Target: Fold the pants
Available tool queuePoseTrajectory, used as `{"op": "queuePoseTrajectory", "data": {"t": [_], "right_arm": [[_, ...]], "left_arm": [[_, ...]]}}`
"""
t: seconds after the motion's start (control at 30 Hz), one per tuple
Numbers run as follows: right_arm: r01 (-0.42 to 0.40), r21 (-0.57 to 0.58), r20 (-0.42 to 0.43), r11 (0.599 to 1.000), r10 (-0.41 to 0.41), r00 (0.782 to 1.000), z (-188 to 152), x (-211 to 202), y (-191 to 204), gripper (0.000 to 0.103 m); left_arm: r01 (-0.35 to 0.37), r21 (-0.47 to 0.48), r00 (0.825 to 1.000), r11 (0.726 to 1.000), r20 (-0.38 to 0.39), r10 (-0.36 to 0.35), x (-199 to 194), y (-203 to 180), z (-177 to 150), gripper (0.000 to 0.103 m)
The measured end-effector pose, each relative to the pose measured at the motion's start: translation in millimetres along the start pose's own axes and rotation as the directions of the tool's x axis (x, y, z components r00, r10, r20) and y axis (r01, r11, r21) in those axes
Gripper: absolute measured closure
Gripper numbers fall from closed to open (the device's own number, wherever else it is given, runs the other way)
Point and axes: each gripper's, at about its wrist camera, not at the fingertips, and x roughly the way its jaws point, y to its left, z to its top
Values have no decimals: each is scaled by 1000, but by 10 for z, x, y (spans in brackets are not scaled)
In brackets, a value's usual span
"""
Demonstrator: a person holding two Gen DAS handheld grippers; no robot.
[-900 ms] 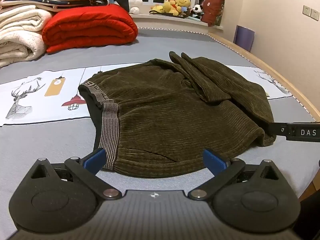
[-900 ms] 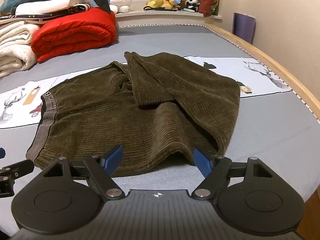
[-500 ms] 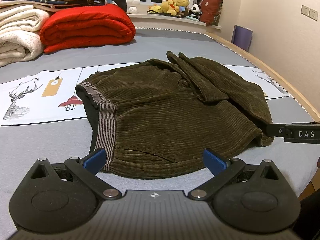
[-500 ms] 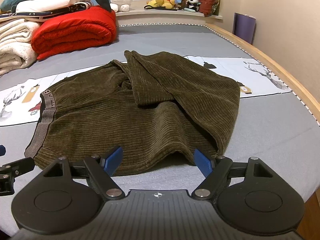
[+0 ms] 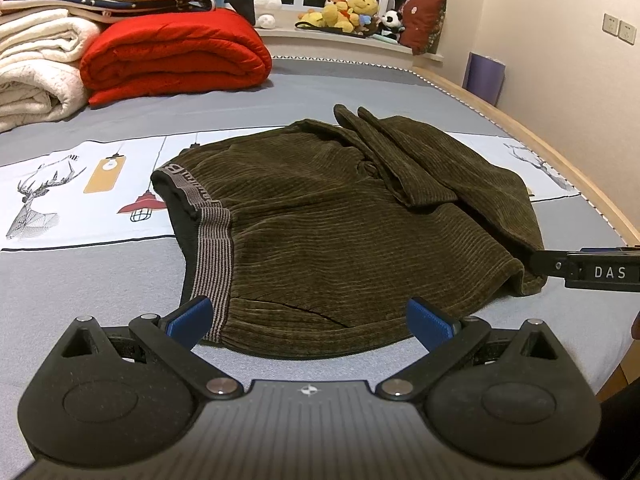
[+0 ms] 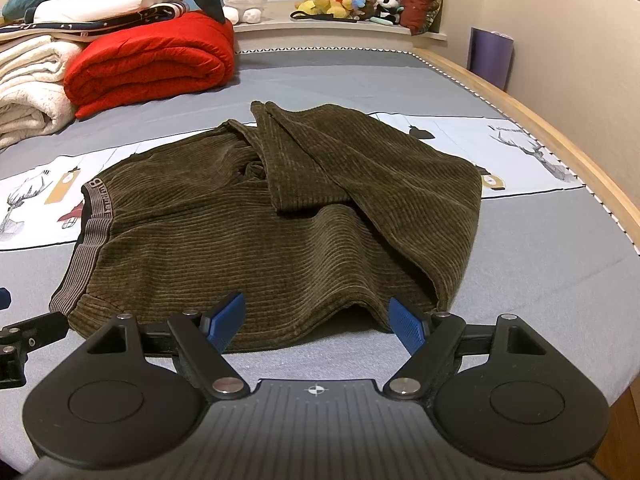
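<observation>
Dark olive corduroy pants [image 5: 340, 236] lie on the grey bed, legs folded back over the seat, striped grey waistband [image 5: 212, 252] at the left. They also show in the right wrist view [image 6: 280, 232]. My left gripper [image 5: 310, 318] is open and empty, just in front of the near folded edge by the waistband. My right gripper [image 6: 316, 320] is open and empty, just in front of the near edge where the fabric arches up. Part of the right gripper [image 5: 592, 272] shows at the pants' right end in the left wrist view.
A rolled red quilt [image 5: 172, 60] and white blankets [image 5: 36, 76] are stacked at the far left. Plush toys [image 5: 352, 12] sit on the window ledge. The bed's wooden edge [image 6: 560, 148] runs along the right. A printed white sheet [image 5: 72, 192] lies under the pants.
Both grippers have drawn back slightly and shifted a little; the pants lie as before. Both stay open.
</observation>
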Motion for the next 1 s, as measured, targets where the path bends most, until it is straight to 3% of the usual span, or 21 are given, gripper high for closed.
{"op": "queuePoseTrajectory", "data": {"t": [1.0], "right_arm": [[2,-11,4,1000,-2,1000,-12,34,16,23]], "left_arm": [[2,0,1000,1000,2,-2,-10,-5,11,0]]}}
